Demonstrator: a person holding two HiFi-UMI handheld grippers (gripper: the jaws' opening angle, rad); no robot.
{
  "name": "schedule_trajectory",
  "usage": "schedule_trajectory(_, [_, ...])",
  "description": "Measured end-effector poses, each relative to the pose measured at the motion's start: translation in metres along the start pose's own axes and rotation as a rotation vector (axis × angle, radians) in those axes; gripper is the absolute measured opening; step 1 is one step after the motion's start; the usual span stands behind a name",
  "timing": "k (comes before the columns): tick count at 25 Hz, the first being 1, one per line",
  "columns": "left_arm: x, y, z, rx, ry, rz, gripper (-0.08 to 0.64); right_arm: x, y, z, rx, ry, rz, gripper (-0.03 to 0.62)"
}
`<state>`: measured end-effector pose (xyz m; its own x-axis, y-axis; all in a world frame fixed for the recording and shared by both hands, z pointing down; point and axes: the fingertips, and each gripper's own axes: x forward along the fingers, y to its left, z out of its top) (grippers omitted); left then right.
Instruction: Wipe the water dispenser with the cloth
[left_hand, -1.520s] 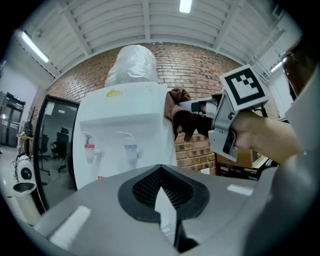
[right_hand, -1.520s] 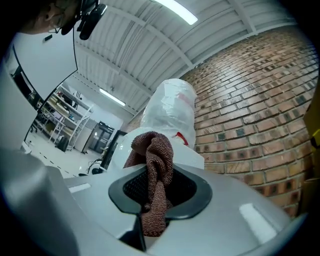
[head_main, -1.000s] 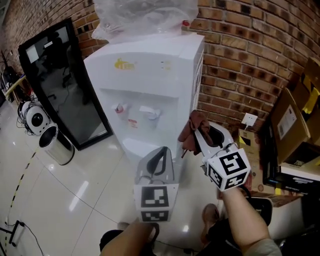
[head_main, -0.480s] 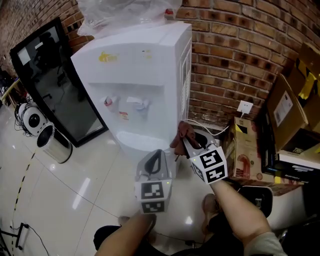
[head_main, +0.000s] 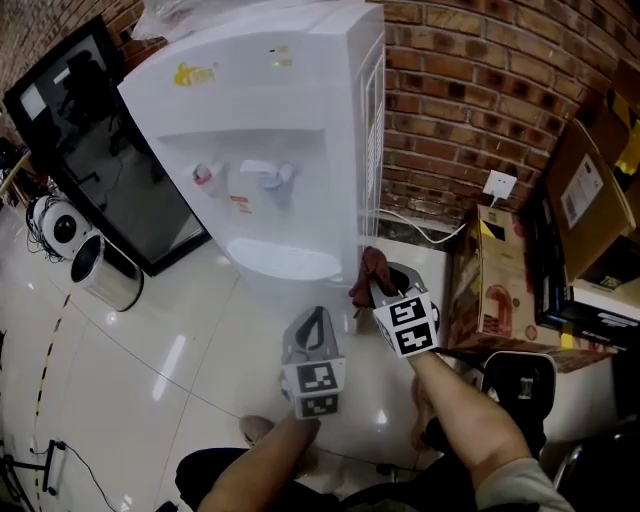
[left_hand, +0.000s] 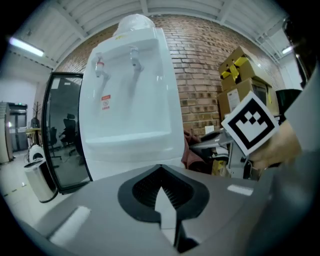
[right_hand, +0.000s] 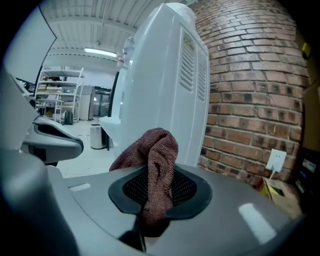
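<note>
- I'm looking at a glossy white tiled floor (head_main: 150, 350) in front of a red brick wall (head_main: 470, 100), with the white water dispenser (head_main: 290, 120) standing against the bricks.
- The left gripper (head_main: 316, 318) has its jaws brought together at the tips with nothing between them. Its own view shows only a pale sliver of floor behind the pads.
- Straight ahead of the left gripper is the dispenser's front: the red tap (left_hand: 100, 65) and the white tap (left_hand: 134, 54) up high, with the drip ledge (left_hand: 127, 137) lower down.
- The right gripper (head_main: 378, 290) sits just to the right of the left one and a little further forward. Its jaws are part-way closed and clamped on the cloth (right_hand: 155, 150), a brownish-red terry rag (bunched up, poking above the pads).
- Ahead of the right gripper and slightly to its left is the dispenser's vented side panel (right_hand: 192, 75), with bare brick on its right.
- From my head view the cloth is right at the dispenser's lower front corner. I can't tell whether it touches the casing.
- Well to the left of both grippers are a dark glass-fronted cabinet (head_main: 110, 150) and a small steel bin (head_main: 105, 280).
- To the right of the right gripper stand cardboard boxes (head_main: 490, 290), below a wall socket (head_main: 498, 185).
</note>
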<state>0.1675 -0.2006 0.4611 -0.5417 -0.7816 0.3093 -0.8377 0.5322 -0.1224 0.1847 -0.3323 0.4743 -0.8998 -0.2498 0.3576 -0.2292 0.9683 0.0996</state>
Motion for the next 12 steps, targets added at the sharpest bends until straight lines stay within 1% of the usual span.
schedule_trajectory(3, [0.012,0.008,-0.028,0.008,0.043,0.031,0.0,0.01,0.003,-0.035,0.08,0.036,-0.03,0.092])
schedule_trajectory(5, [0.02,0.012,-0.042,0.007,0.066,0.05,0.0,0.017,0.006,-0.06,0.115,0.067,-0.038,0.091])
schedule_trajectory(8, [0.03,0.011,-0.064,0.018,0.1,0.057,0.0,0.028,0.011,-0.091,0.14,0.11,-0.037,0.091])
schedule_trajectory(12, [0.04,0.007,-0.089,0.008,0.143,0.055,0.0,0.042,0.013,-0.122,0.163,0.158,-0.04,0.091])
